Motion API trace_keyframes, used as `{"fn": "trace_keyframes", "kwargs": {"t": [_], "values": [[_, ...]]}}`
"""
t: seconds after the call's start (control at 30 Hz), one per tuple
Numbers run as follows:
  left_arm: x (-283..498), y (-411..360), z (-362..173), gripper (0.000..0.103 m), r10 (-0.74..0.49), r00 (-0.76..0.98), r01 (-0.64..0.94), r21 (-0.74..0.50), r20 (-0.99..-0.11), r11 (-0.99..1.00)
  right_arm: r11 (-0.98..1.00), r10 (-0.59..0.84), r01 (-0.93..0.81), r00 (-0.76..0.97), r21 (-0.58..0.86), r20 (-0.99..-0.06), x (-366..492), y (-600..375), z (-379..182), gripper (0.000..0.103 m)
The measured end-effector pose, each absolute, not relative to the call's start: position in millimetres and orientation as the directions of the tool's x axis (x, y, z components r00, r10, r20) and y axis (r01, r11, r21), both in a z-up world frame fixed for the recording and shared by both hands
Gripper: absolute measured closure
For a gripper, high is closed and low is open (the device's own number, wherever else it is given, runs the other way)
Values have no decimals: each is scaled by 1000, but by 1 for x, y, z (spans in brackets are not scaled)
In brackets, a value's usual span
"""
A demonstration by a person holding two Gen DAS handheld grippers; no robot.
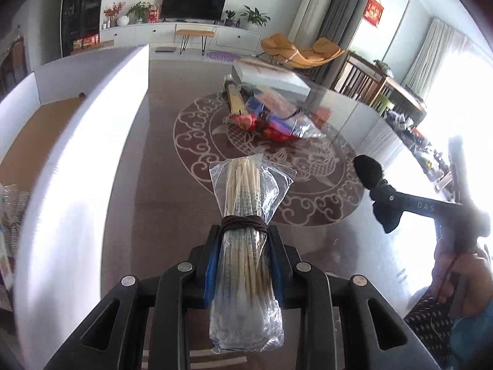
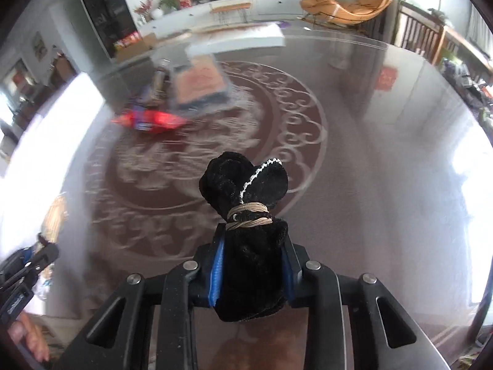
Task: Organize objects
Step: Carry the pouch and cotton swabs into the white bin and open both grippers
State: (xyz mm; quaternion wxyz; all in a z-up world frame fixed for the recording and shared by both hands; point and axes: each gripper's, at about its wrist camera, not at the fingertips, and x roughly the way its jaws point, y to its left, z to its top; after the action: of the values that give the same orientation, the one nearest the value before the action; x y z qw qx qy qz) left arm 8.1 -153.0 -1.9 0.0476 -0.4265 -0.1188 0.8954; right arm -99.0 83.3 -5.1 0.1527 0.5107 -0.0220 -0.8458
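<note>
At the bottom centre of the left wrist view, the left tongs (image 1: 243, 265) are clamped on a clear bag of wooden sticks (image 1: 245, 215), bound with brown cord, its blue pads pressing both sides. In the right wrist view the right tongs (image 2: 251, 273) likewise grip a black cloth bundle (image 2: 246, 246) tied with pale string, at lower centre. Both bundles are held above the glass counter (image 1: 154, 185), over a patterned rug seen through it. At the left edge stands a white box (image 1: 77, 160) with a cardboard floor. Farther up, mid-frame, lies a pile of packets (image 1: 268, 114), red and blue wrappers among them, blurred, perhaps snacks.
</note>
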Motion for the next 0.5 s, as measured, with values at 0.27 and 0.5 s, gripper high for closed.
{"fn": "trace_keyframes", "kwargs": {"t": [0.27, 0.5], "values": [[58, -268, 80, 75, -35, -747, 207, -183, -663, -961, -694, -656, 587, -280, 416, -701, -54, -103, 104, 72], [81, -382, 48, 73, -293, -570, 490, -31, -768, -871, -509, -685, 727, -18, 460, -729, -1, -248, 90, 69]]}}
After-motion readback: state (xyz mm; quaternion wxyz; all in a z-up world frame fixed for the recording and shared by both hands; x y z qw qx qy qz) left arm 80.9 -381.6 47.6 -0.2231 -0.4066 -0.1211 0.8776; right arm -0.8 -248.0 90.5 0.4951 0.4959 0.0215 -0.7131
